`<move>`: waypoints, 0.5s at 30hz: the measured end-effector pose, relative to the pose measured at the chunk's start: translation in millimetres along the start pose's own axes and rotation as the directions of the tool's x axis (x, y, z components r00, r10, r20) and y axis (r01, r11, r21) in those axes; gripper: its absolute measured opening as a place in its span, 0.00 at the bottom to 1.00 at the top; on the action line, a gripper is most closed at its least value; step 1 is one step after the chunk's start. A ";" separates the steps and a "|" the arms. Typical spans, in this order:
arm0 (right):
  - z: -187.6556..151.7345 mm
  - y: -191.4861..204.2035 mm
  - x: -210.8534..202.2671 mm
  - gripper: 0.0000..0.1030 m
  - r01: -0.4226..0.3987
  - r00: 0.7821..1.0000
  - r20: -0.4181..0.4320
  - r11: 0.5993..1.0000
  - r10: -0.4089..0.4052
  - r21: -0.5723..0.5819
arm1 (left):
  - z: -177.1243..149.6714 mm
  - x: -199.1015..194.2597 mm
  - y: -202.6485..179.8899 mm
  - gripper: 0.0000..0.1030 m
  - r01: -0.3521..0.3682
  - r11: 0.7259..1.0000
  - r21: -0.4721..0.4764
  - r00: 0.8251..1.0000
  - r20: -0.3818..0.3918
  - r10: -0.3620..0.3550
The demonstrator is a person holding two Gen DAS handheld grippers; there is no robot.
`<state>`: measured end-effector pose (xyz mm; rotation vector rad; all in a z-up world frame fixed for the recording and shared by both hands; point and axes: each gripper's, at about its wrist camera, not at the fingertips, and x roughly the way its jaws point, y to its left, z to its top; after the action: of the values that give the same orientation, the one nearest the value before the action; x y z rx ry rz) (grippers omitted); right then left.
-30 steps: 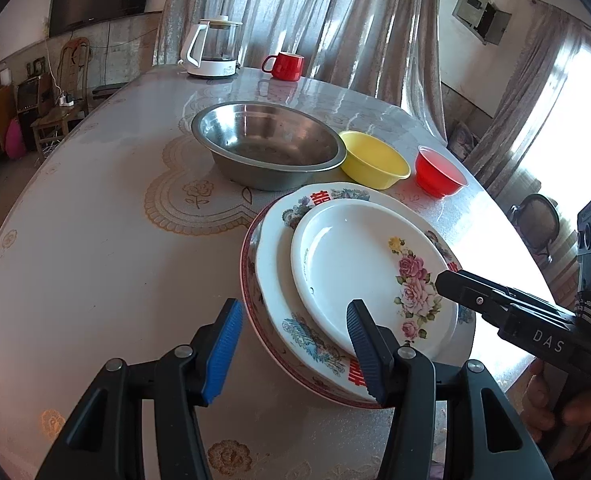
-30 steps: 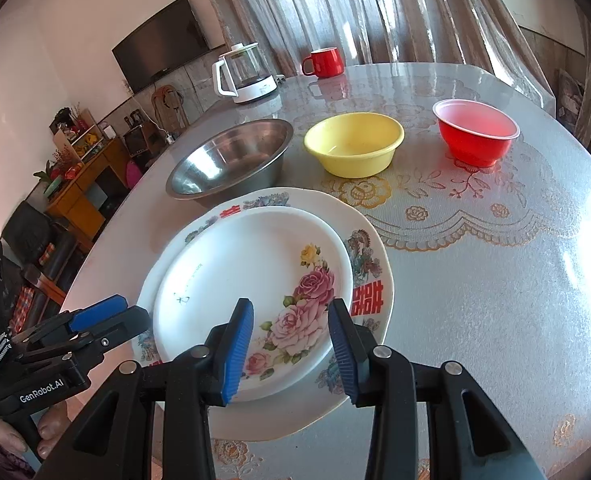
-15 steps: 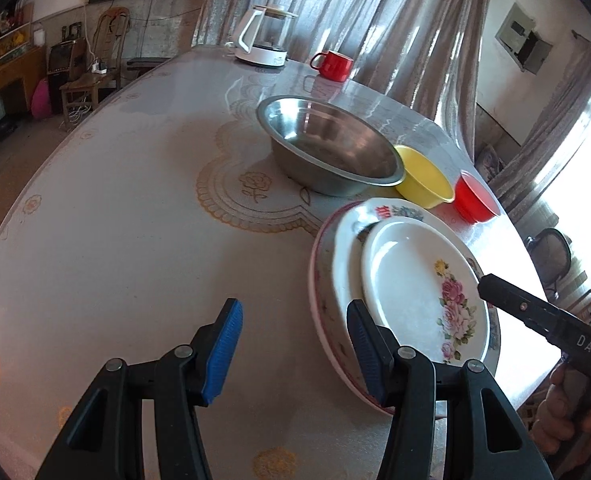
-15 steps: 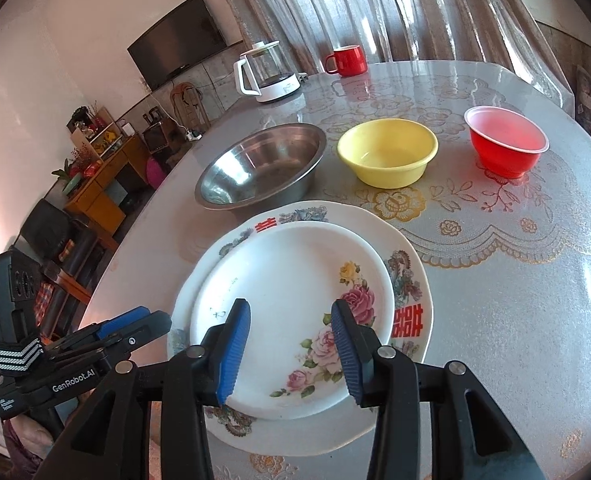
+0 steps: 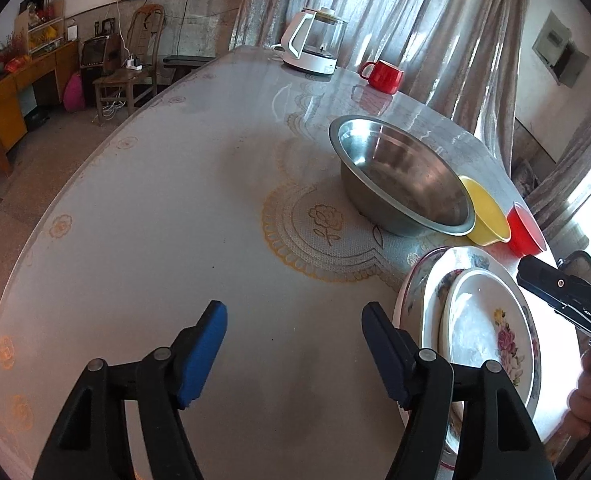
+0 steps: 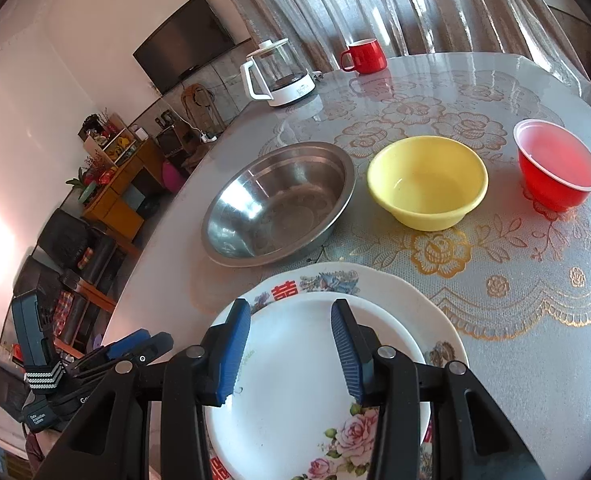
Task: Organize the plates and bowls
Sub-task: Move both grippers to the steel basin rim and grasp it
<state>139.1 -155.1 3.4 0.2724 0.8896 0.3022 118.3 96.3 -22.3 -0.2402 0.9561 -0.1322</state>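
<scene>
A small white plate with roses [image 6: 295,380] lies on a larger plate with red characters [image 6: 415,304] at the table's near edge. In the left wrist view the same stack [image 5: 491,332] sits at the right. Beyond it stand a steel bowl [image 6: 279,204], a yellow bowl [image 6: 427,180] and a red bowl [image 6: 555,168] in a row. My right gripper [image 6: 289,308] hovers open over the small plate, holding nothing. My left gripper [image 5: 293,312] is over bare tablecloth left of the stack, its jaws opening with nothing between them.
A glass kettle [image 6: 275,76] and a red mug [image 6: 365,56] stand at the far side of the round table [image 5: 155,220]. Curtains hang behind. A wooden chair [image 5: 135,68] and cabinets are off to the left.
My left gripper swung left off the plate stack onto bare table and its jaws widened. My right gripper moved forward over the plates, closer to the bowls.
</scene>
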 end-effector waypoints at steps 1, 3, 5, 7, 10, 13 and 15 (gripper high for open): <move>2.4 -0.9 2.5 0.42 0.000 1.000 -0.004 1.000 0.000 0.004 | 1.0 1.7 2.4 0.69 0.002 1.000 -0.006 1.000 -0.005 -0.002; 4.4 -2.7 6.5 0.43 -0.003 1.000 -0.011 1.000 0.003 0.013 | 2.1 5.8 4.4 0.69 -0.009 1.000 -0.016 1.000 -0.017 0.008; 5.3 -3.7 9.4 0.43 -0.002 1.000 -0.018 1.000 0.003 0.016 | 5.9 10.7 6.1 0.68 -0.014 1.000 -0.023 0.999 -0.036 0.013; 9.1 -4.1 12.5 0.43 0.001 1.000 -0.021 1.000 -0.001 0.012 | 12.5 13.3 8.9 0.67 -0.015 0.999 -0.045 0.999 -0.044 0.013; 21.1 -5.1 17.9 0.43 0.022 1.000 -0.007 1.000 -0.022 0.009 | 25.6 17.5 10.8 0.67 0.000 0.997 -0.078 0.999 -0.042 -0.003; 31.2 -5.2 25.9 0.43 0.022 1.000 -0.004 1.000 -0.022 0.012 | 40.3 22.3 9.8 0.66 0.045 0.992 -0.115 0.998 -0.046 -0.050; 37.1 -6.3 33.4 0.43 0.043 0.999 -0.007 0.999 -0.043 0.016 | 50.4 24.8 5.6 0.66 0.056 0.993 -0.108 0.998 -0.030 -0.059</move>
<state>189.2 -152.5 -0.4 0.2669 0.9040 0.2562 173.8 103.6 -15.5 -0.3658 0.9904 -0.1379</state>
